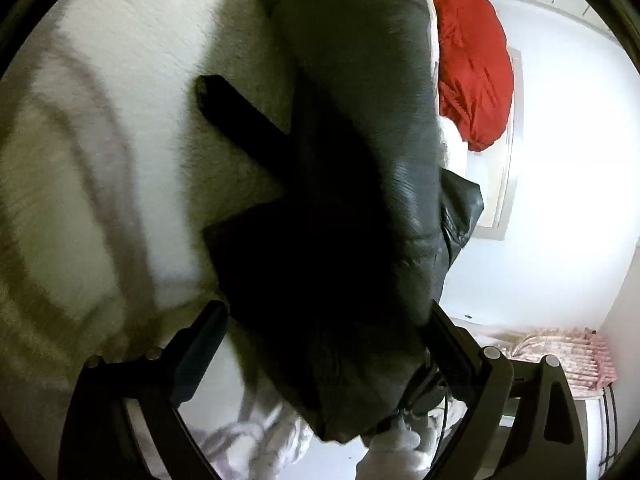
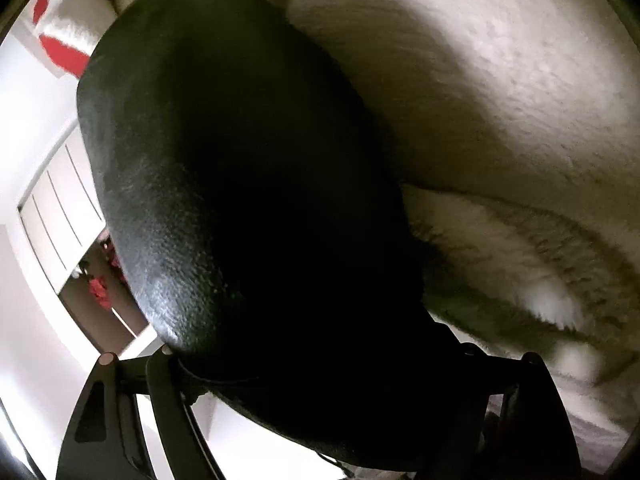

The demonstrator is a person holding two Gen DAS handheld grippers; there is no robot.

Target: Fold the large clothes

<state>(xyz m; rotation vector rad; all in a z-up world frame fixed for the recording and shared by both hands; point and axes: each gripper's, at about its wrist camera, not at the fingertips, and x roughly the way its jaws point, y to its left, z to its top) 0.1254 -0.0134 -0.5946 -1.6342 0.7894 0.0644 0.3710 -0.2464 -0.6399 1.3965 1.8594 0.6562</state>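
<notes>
A black leather jacket (image 1: 360, 140) hangs in front of the left wrist camera over a white fleecy blanket (image 1: 120, 100). My left gripper (image 1: 328, 328) has the jacket's dark edge between its fingers (image 1: 452, 336); the fingers stand wide, with leather bunched across the gap. In the right wrist view the jacket (image 2: 200, 180) bulges right up to the lens. My right gripper (image 2: 320, 384) has the leather between its fingers (image 2: 168, 384), and the fingertips are hidden by it.
A red cushion or garment (image 1: 472, 60) lies at the upper right on the bed. A white wall and a radiator with patterned cloth (image 1: 560, 360) are at the right. A white wardrobe or door panel (image 2: 52, 220) stands at the left.
</notes>
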